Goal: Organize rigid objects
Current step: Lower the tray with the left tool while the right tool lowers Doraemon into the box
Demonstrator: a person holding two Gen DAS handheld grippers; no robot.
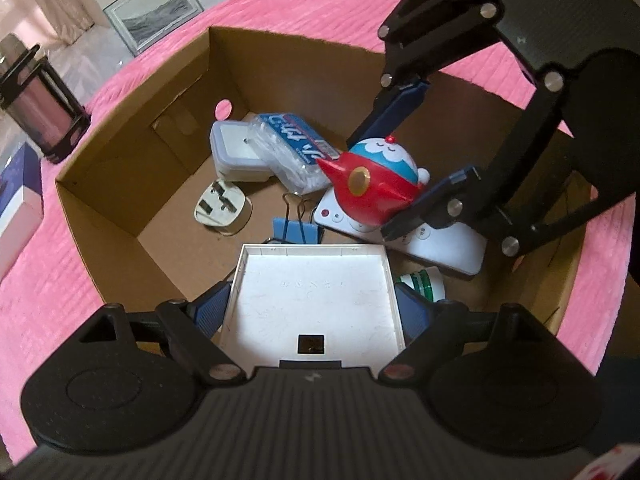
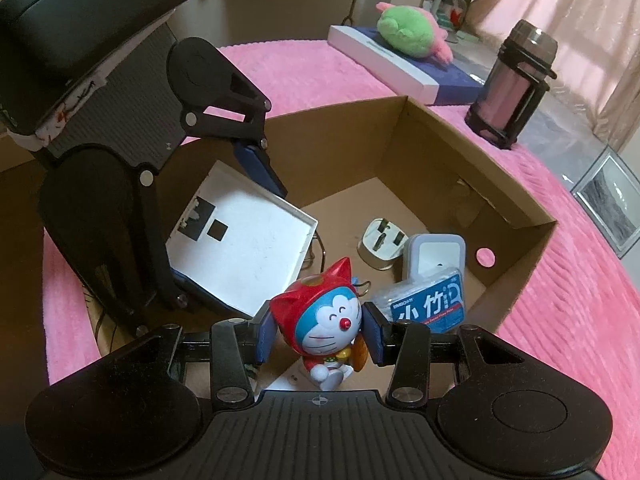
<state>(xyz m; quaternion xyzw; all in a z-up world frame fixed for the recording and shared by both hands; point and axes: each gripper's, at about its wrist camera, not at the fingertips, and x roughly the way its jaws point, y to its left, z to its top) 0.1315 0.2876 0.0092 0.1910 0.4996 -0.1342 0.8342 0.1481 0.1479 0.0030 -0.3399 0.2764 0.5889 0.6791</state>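
A: The red and blue plastic cat figurine (image 2: 326,330) is in the right gripper (image 2: 320,334), above the floor of the open brown cardboard box (image 2: 520,216). The two pads pinch it on the sides of its head.

B: And the left gripper (image 1: 314,312)?

A: It stands wide, but it is not free. It clamps the shallow square white plastic tray (image 1: 316,300) by its two side walls, also over the box.

B: How will the figurine handle, do you think?

A: I judge it hollow, hard and light, with a smooth glossy shell, so it can slip or turn between the pads. The round head is a poor place; the flatter sides of the hood seem better. The pointed ears may be fragile.

B: What lies deeper in the box?

A: Below the figurine there is a flat white remote control (image 1: 432,248), then a blue metal binder clip (image 1: 296,230) and a cream three-pin plug adapter (image 1: 223,208). Farther, a clear pack with a blue label (image 2: 430,308) leans on a small white box with a grey lid (image 2: 434,250).

B: Can you read something?

A: On the blue label, two large white Chinese characters, "小竹". The small line under them is too fine. The buttons of the remote control have marks I cannot read.
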